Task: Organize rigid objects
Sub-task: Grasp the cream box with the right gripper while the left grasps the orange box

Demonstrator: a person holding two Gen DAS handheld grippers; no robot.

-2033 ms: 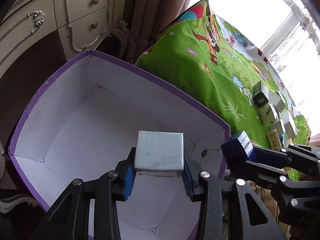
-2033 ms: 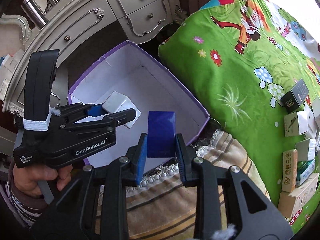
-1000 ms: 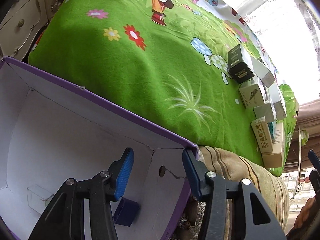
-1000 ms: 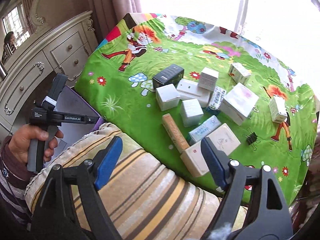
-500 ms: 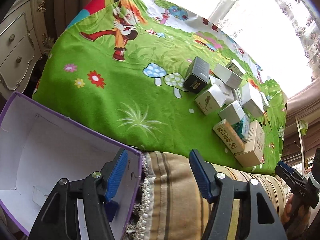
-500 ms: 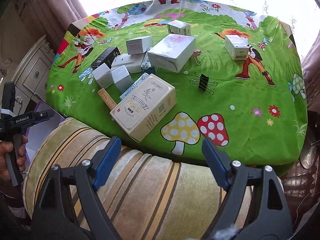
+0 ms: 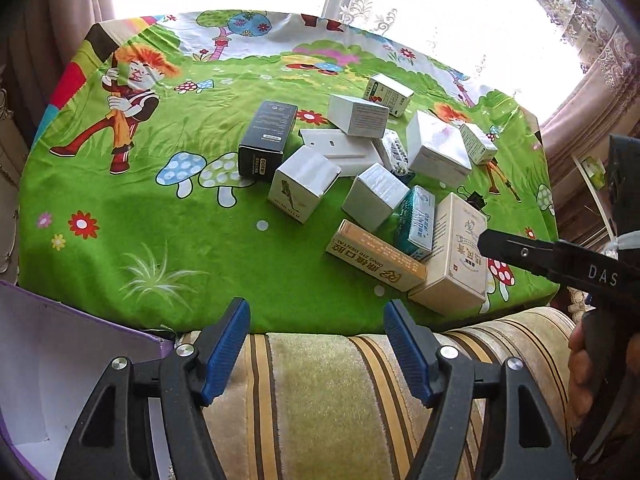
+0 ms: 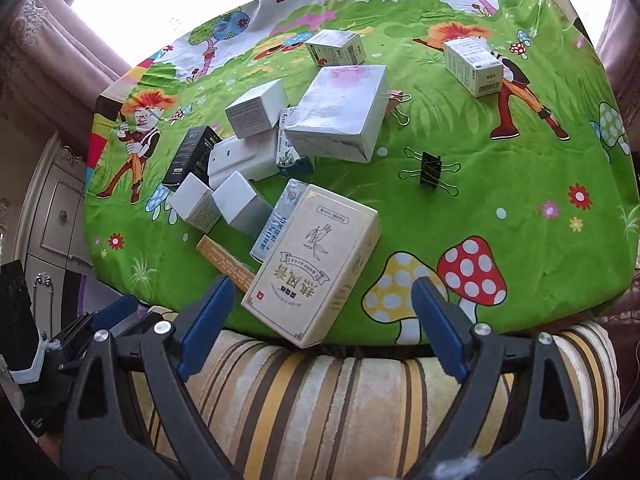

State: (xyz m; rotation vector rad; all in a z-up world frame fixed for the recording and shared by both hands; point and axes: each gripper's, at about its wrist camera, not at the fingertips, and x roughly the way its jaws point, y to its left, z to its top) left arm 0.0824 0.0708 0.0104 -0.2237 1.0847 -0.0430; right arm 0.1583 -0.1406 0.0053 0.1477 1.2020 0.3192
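Cardboard, so light, stiff, crushable: cream box (image 8: 316, 262) at desk (image 8: 520, 184) near edge, between spread empty right gripper (image 8: 320, 322) fingers, pinch its long sides; left gripper (image 7: 316, 344) spread, empty.

Cream carton (image 8: 316, 264) lies flat, angled, just ahead of right hand-held gripper (image 8: 320, 312); orange toothpaste box (image 7: 374, 256), teal box (image 7: 416, 216), white cubes (image 7: 378, 196) and black box (image 7: 268, 140) clustered further ahead-left; purple storage box (image 7: 60, 360) at left hand-held gripper's (image 7: 316, 344) left.
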